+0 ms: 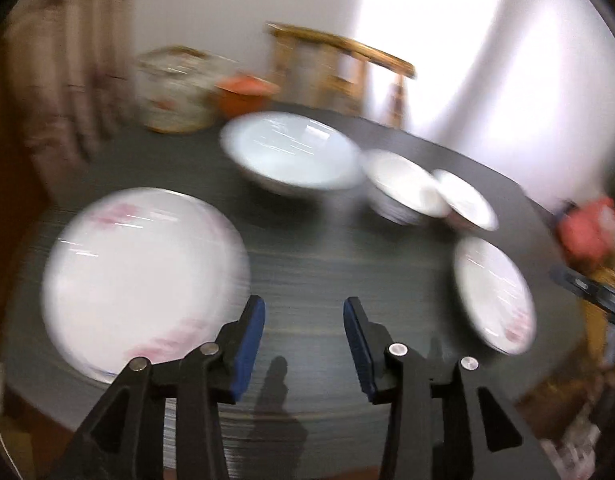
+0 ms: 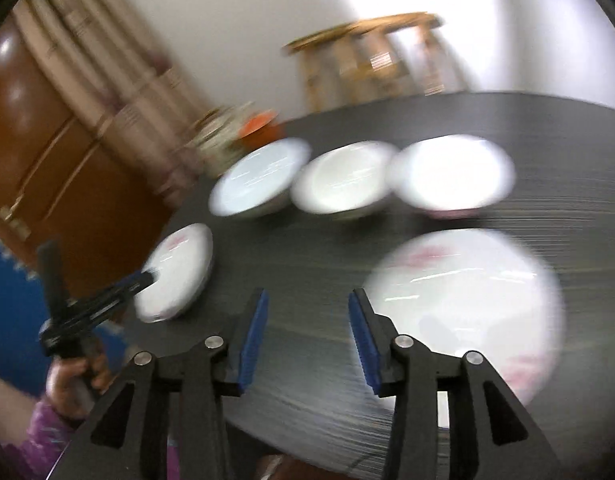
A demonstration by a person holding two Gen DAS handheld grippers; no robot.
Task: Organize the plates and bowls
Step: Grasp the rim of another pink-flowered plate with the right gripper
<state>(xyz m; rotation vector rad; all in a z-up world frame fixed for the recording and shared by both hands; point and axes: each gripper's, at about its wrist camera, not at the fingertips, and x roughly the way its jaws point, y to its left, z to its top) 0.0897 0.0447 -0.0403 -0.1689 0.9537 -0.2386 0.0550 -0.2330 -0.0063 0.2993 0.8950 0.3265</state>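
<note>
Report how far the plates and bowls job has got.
Done: the three bowls, large, middle and third, stand in a row at the back of the table, but unstacked. In hand: nothing; the left gripper and right gripper are both open and empty. Left: the two pink-patterned plates, one on the left, the other on the right, lie apart and unstacked.

fingers: black plastic arms on the left gripper (image 1: 304, 344) and right gripper (image 2: 308, 338)
pads: blue, ribbed (image 2: 254, 340)
screws: round silver pivots behind the pads (image 1: 397, 349)
sleeve: purple patterned knit (image 2: 43, 432), below the hand (image 2: 73, 380)
</note>
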